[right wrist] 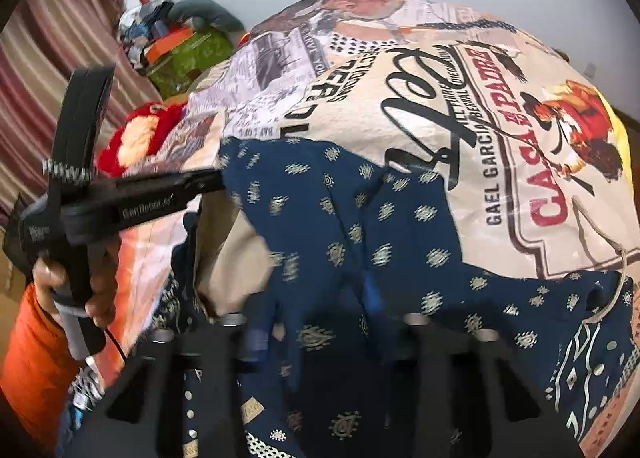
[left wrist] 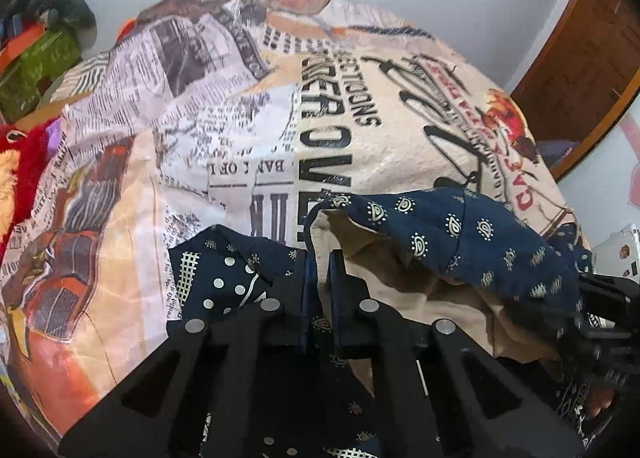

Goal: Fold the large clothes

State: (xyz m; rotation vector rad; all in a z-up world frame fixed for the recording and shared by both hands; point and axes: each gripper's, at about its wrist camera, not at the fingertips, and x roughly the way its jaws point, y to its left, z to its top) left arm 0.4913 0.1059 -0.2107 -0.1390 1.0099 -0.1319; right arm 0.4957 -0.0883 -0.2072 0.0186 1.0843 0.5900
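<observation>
pale wall behind everything, and a bed covered by a big printed bedspread (left wrist: 360, 130) with newspaper text and poster art. at the far left corner there's a heap of clutter: a green bundle (right wrist: 192, 54) with an orange strap and a red fuzzy thing (right wrist: 136, 138), well apart from the work. striped curtain (right wrist: 52, 38) on the left in the right wrist view, wooden door (left wrist: 580, 62) on the right in the other.

the navy patterned garment (right wrist: 380, 242) lies bunched at the near edge of the bed, just in front of both claws, its beige lining showing where it's flipped over. it sprawls roughly side to side, but it's too crumpled to call a clear long axis.

left claw (left wrist: 322, 274) is pinched together on a fold of the cloth, fabric edge running between the fingers (left wrist: 340, 282). it also shows from the side in the other view, a hand (right wrist: 80, 282) with an orange sleeve gripping its handle.

right claw (right wrist: 316, 334) is blurred and draped over by the fabric; jaws are close together with cloth bunched between, so it looks clamped on it. the garment's lower part is cut off under the claws.
</observation>
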